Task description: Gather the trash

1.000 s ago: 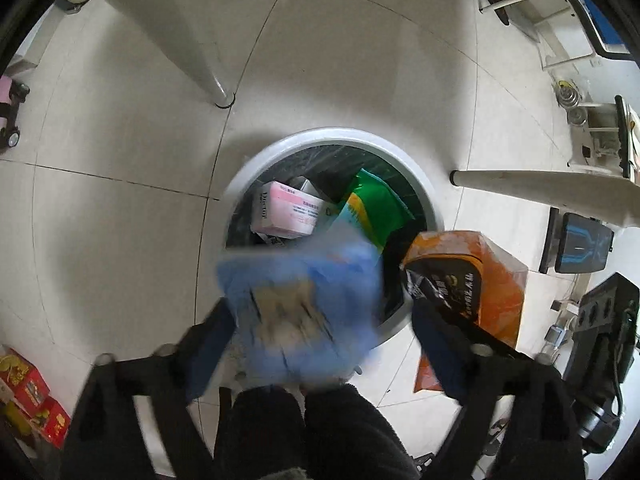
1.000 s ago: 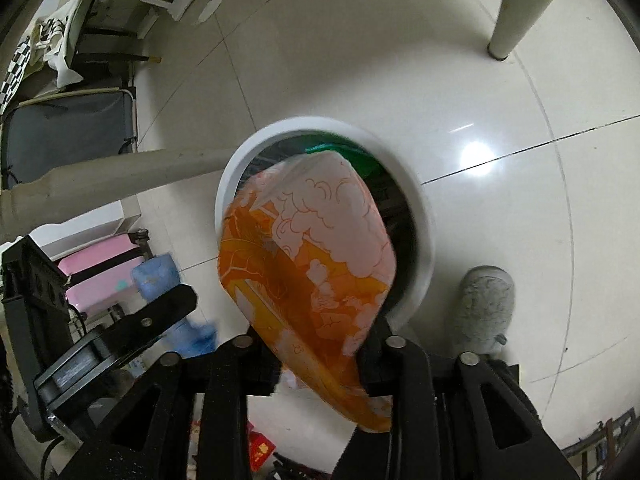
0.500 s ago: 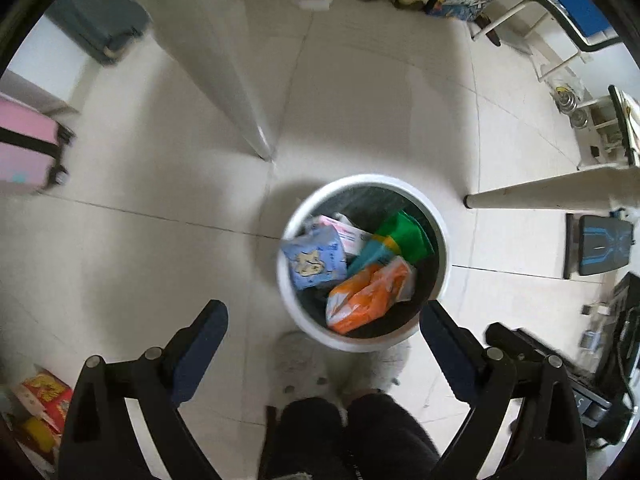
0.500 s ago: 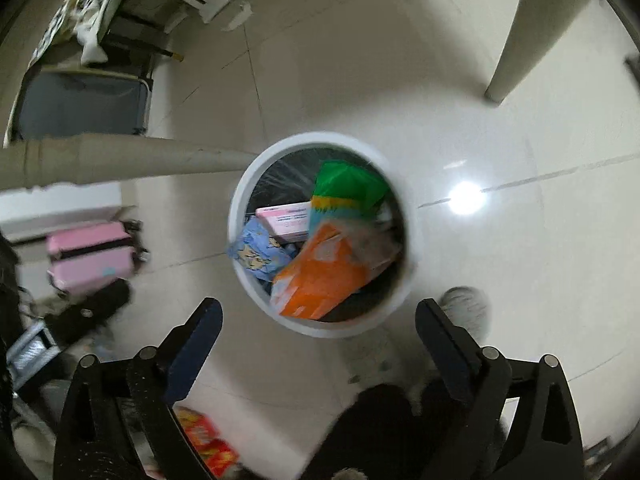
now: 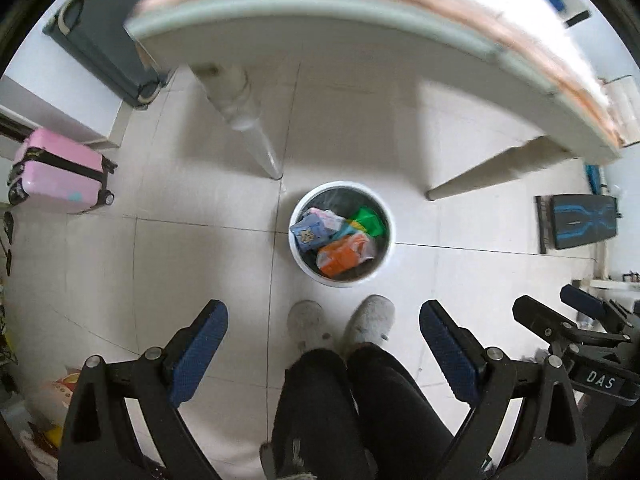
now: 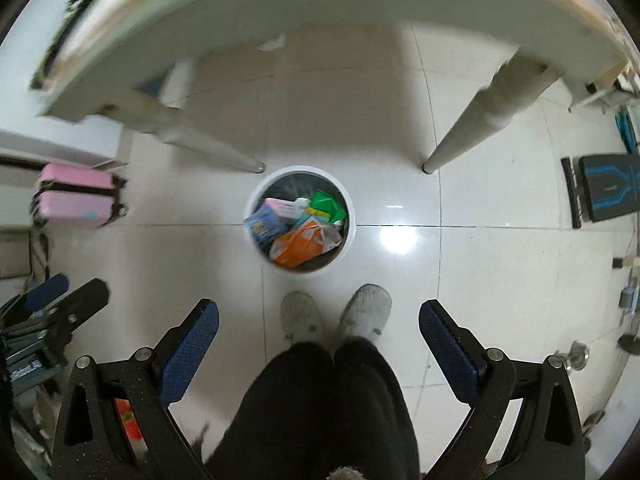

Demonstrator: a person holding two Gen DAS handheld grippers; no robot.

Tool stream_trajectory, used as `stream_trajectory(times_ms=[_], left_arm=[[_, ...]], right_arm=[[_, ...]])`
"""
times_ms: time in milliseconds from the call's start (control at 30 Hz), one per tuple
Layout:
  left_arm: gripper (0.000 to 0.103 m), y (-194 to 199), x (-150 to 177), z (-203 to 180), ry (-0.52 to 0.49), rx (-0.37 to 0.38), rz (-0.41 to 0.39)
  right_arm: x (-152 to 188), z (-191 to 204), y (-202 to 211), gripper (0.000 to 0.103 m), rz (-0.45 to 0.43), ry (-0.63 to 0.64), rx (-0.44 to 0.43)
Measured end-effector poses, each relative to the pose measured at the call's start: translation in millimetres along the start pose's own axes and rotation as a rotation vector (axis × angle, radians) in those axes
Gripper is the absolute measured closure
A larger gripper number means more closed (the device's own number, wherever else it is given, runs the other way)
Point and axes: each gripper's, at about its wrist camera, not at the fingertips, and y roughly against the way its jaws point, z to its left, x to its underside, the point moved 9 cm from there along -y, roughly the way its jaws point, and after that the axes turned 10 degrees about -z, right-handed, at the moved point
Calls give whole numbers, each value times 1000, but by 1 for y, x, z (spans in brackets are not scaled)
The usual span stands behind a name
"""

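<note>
Left wrist view looks straight down: the left hand-held gripper [image 5: 323, 344] has its fingers spread wide apart with nothing between them, and the right hand-held gripper [image 6: 319, 340] is the same, fingers wide and carrying nothing. Down on the floor [image 5: 160, 264], the white trash bin [image 5: 387, 254] stands just in front of the person's slippers [image 5: 370, 322], between two table legs and just under the near edge of the tabletop [image 5: 360, 28]. Inside the bin, a blue packet [image 5: 310, 232] lies against the left wall, an orange bag [image 5: 343, 255] sits toward the near side, a green packet [image 5: 369, 221] is tucked at the far right, and a pink box [image 6: 285, 207] shows behind the blue one. So four pieces look binned, and this drop looks finished. What is left is hard to call: some colourful wrappers [image 6: 127, 416] show at the lower left by the grippers, but whether they count as trash, I cannot tell. The tabletop's surface is blurred and mostly out of sight.
</note>
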Motion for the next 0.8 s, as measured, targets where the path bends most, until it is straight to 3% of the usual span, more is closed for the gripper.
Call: stream_trajectory(times_ms=[100,333,600,800], left_arm=[[5,53,-3,-13,-22,29,-22],[5,153,-11,-38,-68,92,-105],[5,229,-22,-46,-36,204,-198],[5,266,-30,-45,7,278,-230]], right_arm=[[-2,8,75,2,-22,20,-19],[-6,14,202,2,-83,6,-64],[5,23,301,2,-131,-6,-147],[12,30,334,2,-150,-16,-202]])
